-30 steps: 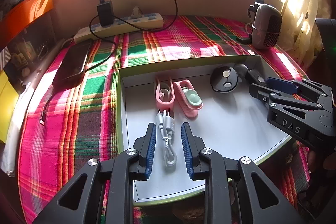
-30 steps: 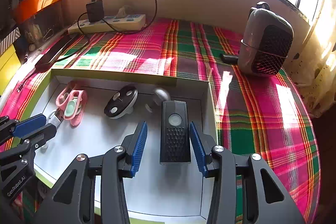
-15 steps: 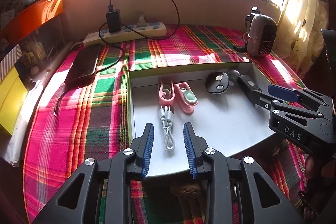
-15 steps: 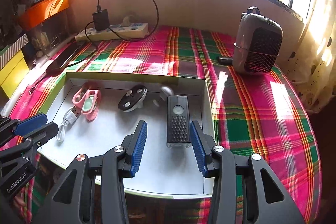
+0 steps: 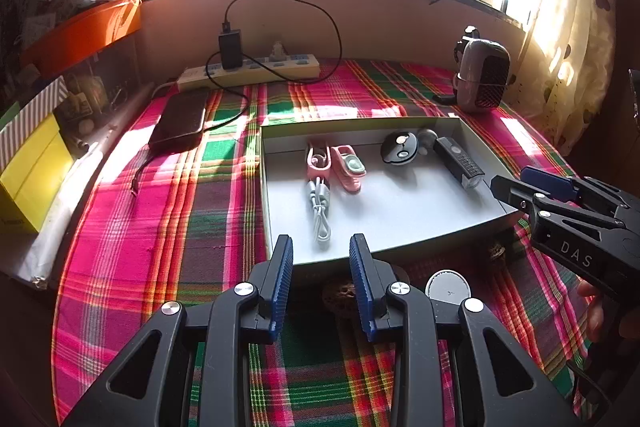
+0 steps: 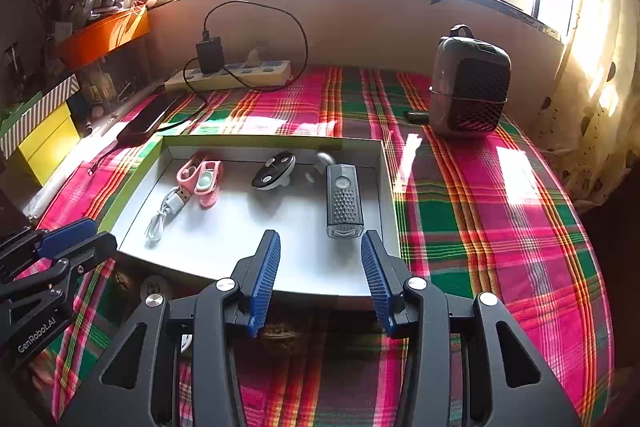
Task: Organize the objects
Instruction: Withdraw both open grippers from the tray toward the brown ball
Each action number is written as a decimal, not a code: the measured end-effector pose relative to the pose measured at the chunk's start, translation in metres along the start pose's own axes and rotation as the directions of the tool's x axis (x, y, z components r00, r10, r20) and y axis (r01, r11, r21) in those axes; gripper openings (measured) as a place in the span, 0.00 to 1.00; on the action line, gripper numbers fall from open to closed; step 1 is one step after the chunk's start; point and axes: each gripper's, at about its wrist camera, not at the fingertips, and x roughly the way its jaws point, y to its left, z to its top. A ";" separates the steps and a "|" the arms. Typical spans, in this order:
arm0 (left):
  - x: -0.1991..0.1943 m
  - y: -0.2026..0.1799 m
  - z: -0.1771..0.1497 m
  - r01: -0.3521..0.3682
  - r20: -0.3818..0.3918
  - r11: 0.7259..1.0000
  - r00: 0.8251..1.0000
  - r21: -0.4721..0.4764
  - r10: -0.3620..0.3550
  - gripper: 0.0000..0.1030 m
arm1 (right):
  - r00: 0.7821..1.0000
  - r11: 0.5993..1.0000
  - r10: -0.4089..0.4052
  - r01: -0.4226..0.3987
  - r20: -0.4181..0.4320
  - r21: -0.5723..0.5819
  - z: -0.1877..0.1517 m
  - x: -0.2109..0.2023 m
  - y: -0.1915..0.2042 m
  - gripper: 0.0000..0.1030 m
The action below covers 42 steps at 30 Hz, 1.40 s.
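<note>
A shallow white box with a green rim (image 5: 360, 125) lies on the plaid cloth. In it are a coiled white cable (image 5: 320, 211), two pink clips (image 5: 318, 163), a black round gadget (image 5: 399, 149) and a dark bike light (image 5: 458, 163). My left gripper (image 5: 320, 247) hovers open over the box's near edge, nothing between its blue pads. My right gripper (image 6: 320, 247) is open too, just short of the bike light (image 6: 344, 201), holding nothing. Each gripper shows at the edge of the other's view: the right gripper (image 5: 520, 187) and the left gripper (image 6: 80, 239).
A power strip (image 5: 248, 73) with a black charger and looping wire lies at the back. A dark power bank (image 5: 178, 121) sits left of the box, a small heater (image 5: 482, 79) back right, a yellow box (image 5: 32, 171) far left. A white disc (image 5: 447, 289) lies near the box's front edge.
Both grippers have drawn back and up from the box. The cable no longer lies between the left pads, which stand a little wider; the bike light is out from between the right pads.
</note>
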 end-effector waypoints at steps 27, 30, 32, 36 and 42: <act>-0.008 0.011 -0.044 0.090 -0.055 0.994 0.994 -0.058 -0.093 0.29 | 0.997 0.998 0.047 -0.044 -0.055 0.053 -0.053 -0.020 -0.017 0.43; -0.005 0.011 -0.046 0.091 -0.065 0.994 0.993 -0.062 -0.095 0.29 | 0.995 0.996 0.065 -0.061 -0.069 0.063 -0.056 -0.017 -0.017 0.43; -0.003 0.012 -0.047 0.090 -0.068 0.994 0.993 -0.065 -0.094 0.29 | 0.994 0.996 0.078 -0.074 -0.080 0.054 -0.056 -0.013 -0.014 0.43; -0.003 0.013 -0.048 0.090 -0.071 0.993 0.993 -0.072 -0.095 0.29 | 0.990 0.995 0.100 -0.098 -0.095 0.022 -0.053 -0.008 -0.003 0.43; 0.000 0.014 -0.049 0.090 -0.079 0.993 0.992 -0.072 -0.096 0.29 | 0.988 0.994 0.111 -0.111 -0.111 0.009 -0.050 0.000 0.005 0.46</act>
